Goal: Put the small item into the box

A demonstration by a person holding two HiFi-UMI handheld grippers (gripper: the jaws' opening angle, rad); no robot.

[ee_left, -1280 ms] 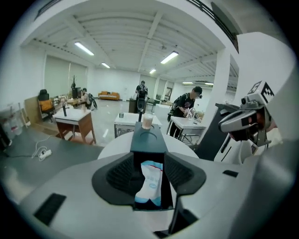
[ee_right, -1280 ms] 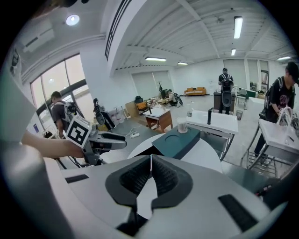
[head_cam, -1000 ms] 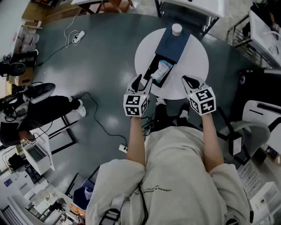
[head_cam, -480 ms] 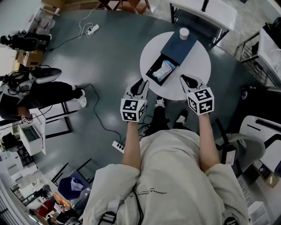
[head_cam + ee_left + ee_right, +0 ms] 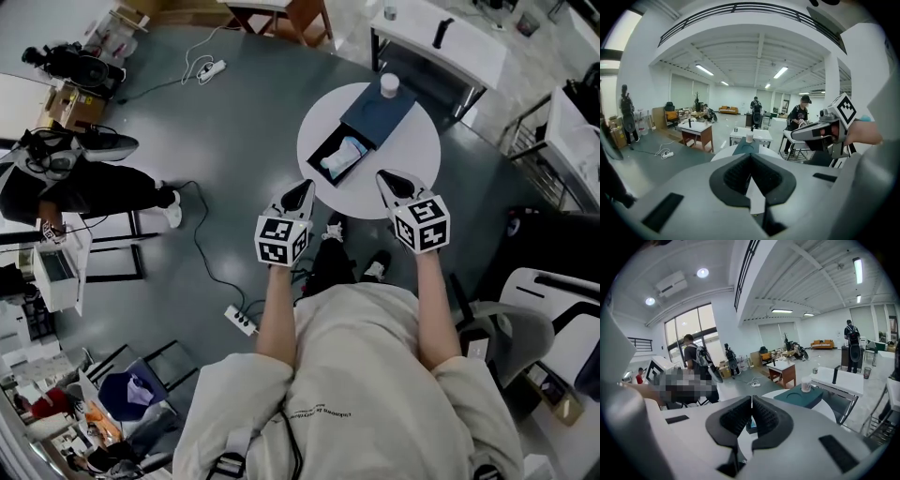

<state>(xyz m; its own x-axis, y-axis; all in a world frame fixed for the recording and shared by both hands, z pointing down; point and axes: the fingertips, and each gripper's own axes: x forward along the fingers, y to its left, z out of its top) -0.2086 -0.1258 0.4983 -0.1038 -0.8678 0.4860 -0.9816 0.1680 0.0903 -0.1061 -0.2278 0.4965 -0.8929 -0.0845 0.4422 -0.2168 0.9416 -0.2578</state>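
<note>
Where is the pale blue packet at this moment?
In the head view, the pale blue packet lies inside the open black box on the round white table, on the table's left side, just beyond the left gripper.

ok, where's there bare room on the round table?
Widest bare patch: tabletop right of the dark box, out to the rim. Narrower strip on its left. Crowded diagonal: box, light-blue item inside, cup at its far end.
</note>
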